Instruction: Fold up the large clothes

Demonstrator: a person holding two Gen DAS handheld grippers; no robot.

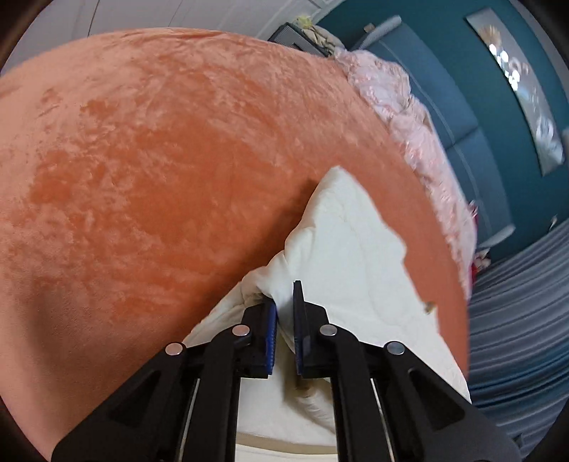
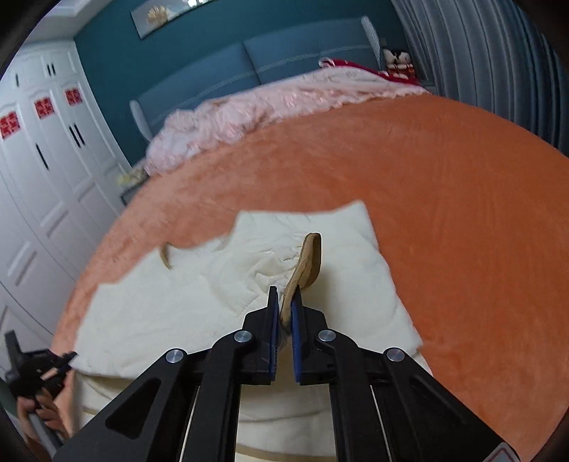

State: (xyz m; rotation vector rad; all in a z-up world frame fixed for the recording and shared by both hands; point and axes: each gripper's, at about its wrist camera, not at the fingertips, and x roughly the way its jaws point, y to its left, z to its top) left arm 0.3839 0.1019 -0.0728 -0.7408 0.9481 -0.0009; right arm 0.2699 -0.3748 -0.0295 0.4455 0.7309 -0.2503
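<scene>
Both grippers pinched shut: left gripper [image 1: 284, 302] on a bunched fold of the cream garment [image 2: 170, 298], right gripper [image 2: 284, 305] on its tan strap [image 2: 308, 259]. Garment lies on orange blanket [image 2: 444, 199]. Judged step: grasp made for a fold. Next: lift both together, carry over evenly.

Tongs: two are showing, the right tongs [image 2: 284, 302] and the left tongs [image 1: 284, 298].
Cream garment [image 2: 199, 295]: one is lying on the bed.
Tan straps: two are showing, one [image 2: 306, 263] by the right tongs, one [image 2: 165, 256] near the garment's far edge.
Orange blanket [image 2: 426, 184]: one is covering the bed.
Pink quilt [image 2: 249, 113]: one.
Framed pictures [image 2: 167, 16]: one.
Hands [image 2: 39, 412]: one is showing.
</scene>
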